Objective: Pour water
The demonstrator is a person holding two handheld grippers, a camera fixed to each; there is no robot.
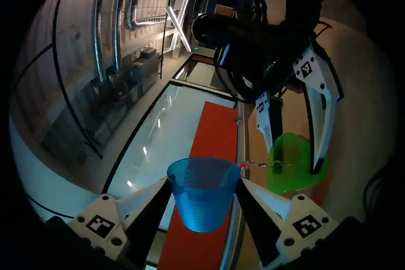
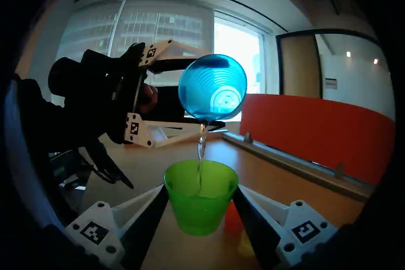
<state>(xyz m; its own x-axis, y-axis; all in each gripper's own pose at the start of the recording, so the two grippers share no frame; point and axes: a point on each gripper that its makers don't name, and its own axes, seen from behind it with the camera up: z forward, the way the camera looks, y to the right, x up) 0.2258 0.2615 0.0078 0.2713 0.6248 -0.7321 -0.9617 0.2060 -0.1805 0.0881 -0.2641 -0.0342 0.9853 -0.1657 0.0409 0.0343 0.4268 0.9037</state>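
Water runs in a thin stream from the lip of the blue cup, which is tipped well over with its mouth turned outward, and falls into the upright green cup directly below. Left gripper is clamped on the blue cup, one finger against each flank; right gripper is clamped likewise on the green cup, over a wooden desk that runs along an orange partition. Stream lands inside the green cup's rim; the level within cannot be judged through the tinted wall.
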